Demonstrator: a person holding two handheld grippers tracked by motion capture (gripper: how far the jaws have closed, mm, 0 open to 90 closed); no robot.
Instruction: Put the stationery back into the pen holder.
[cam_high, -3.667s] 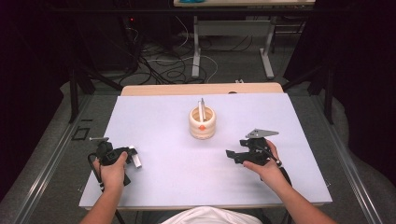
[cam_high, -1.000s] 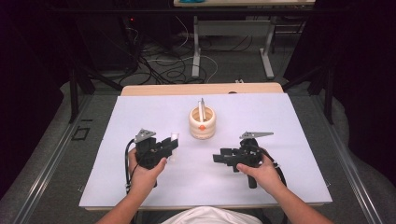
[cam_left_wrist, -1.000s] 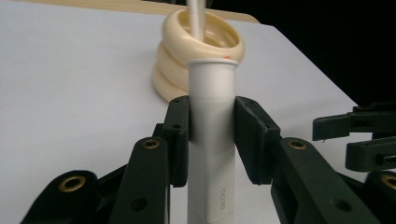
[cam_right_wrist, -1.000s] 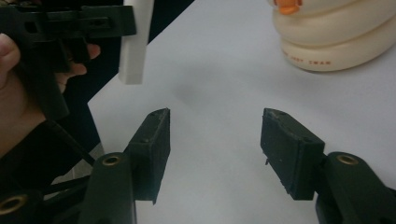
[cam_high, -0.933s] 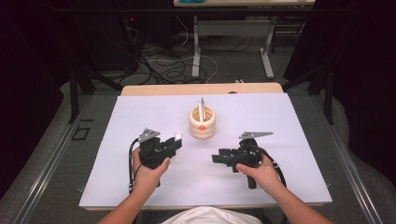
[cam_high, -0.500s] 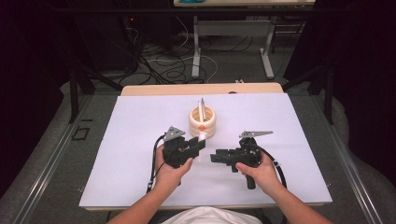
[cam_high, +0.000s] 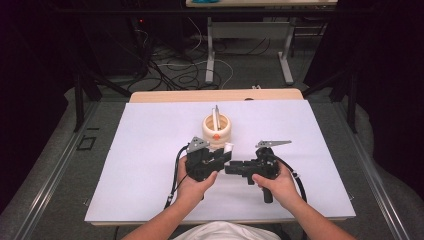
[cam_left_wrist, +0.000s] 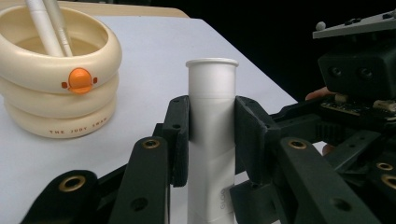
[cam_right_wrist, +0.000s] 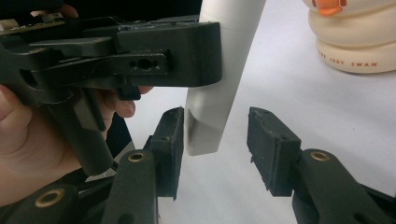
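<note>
I am clamping the white tube (cam_left_wrist: 211, 140) upright in my left gripper (cam_left_wrist: 211, 135), near the cream ringed cup (cam_high: 218, 130). My right gripper (cam_right_wrist: 219, 135) is standing apart around the tube's lower end, one pad touching it; closing off-centre risks twisting or knocking it loose.

White plastic tube (cam_left_wrist: 211, 140): smooth, cylindrical, flared rim at top, upright, clamped mid-length in left hand-held gripper (cam_left_wrist: 212, 135) above tabletop (cam_high: 150, 150).
</note>
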